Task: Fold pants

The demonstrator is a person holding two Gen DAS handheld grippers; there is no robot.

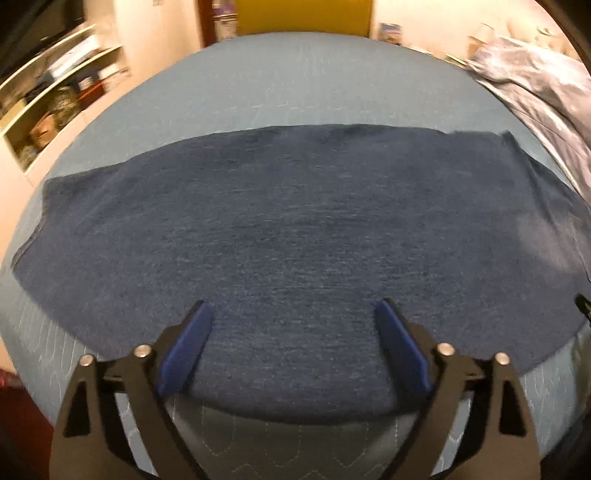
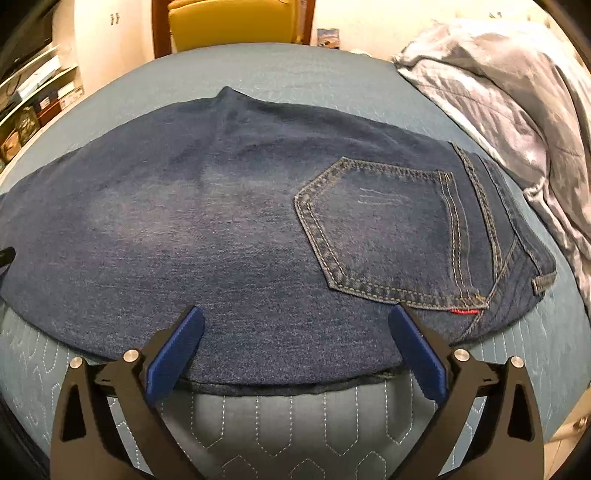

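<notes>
Dark blue jeans [image 1: 288, 236] lie flat across a blue quilted bed, one leg folded onto the other. In the right wrist view the jeans [image 2: 221, 221] show a back pocket [image 2: 384, 225] and the waistband at the right. My left gripper [image 1: 293, 306] hovers open over the jeans' near edge, nothing between its blue pads. My right gripper [image 2: 295, 314] is open too, above the near edge just left of the pocket. The black tip of the other gripper [image 2: 6, 255] pokes in at the left edge of the right wrist view.
The blue quilted bed cover [image 1: 295, 81] extends beyond the jeans. A crumpled grey-lilac blanket [image 2: 498, 96] lies at the right side of the bed. A yellow chair [image 2: 236, 22] stands at the far end, and shelves [image 1: 55, 96] with items line the left wall.
</notes>
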